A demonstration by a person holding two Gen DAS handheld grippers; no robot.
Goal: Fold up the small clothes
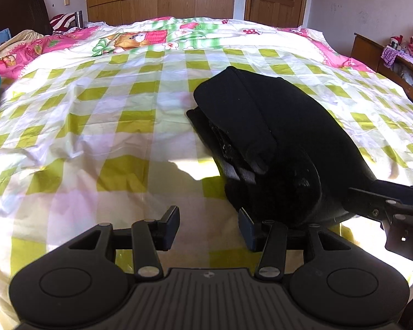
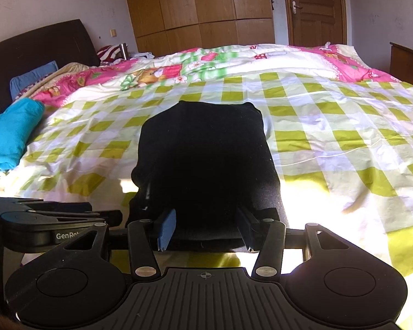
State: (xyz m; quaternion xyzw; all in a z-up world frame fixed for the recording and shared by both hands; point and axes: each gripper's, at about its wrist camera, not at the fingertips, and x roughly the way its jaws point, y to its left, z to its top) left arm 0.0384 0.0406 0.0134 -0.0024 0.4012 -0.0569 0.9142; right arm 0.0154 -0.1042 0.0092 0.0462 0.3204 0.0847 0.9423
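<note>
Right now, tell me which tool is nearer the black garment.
Right. The right tool has the black garment lying between its open fingers. The left tool sits just left of it, open over the checked sheet.

Right wrist view: white lettering "GenRo…" on the side of the left gripper (image 2: 55,221), low at the left edge; the rest of the word is cut off by a black link bar in front, so only those letters read. Left wrist view: on the body of the right gripper (image 1: 399,220), at the far right edge, a pale "D" shows, w/ a faint mark just left of it that can't be made out. Each gripper's ribbed base plate carries a small round crosshair mark at its top centre, no letters. Quilt (image 2: 157,75) has cartoon prints, no legible words.
</note>
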